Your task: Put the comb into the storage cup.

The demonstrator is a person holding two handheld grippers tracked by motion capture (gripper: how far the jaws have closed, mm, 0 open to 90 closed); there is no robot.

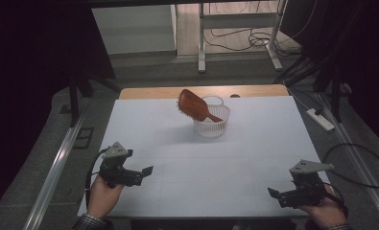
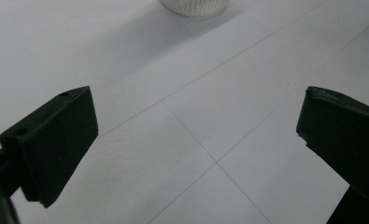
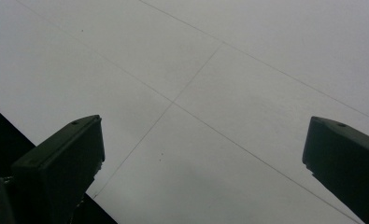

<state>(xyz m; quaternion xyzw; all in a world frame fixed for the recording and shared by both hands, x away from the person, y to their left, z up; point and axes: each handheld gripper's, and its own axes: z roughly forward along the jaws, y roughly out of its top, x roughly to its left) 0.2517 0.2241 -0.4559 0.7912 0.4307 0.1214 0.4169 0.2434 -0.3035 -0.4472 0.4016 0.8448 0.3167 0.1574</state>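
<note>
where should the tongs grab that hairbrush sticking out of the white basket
Probably the brown paddle head of the hairbrush: it rises clear above the rim of the white basket, tilted to the left, while the handle slopes down inside. Come from above and the near side, jaws across the flat head. Both the left tongs and right tongs are open.

The high view is dimly lit, its corners lost in black; the white table (image 1: 201, 163) is softly lit, and the basket (image 2: 194, 6) is blurred in the left gripper view
</note>
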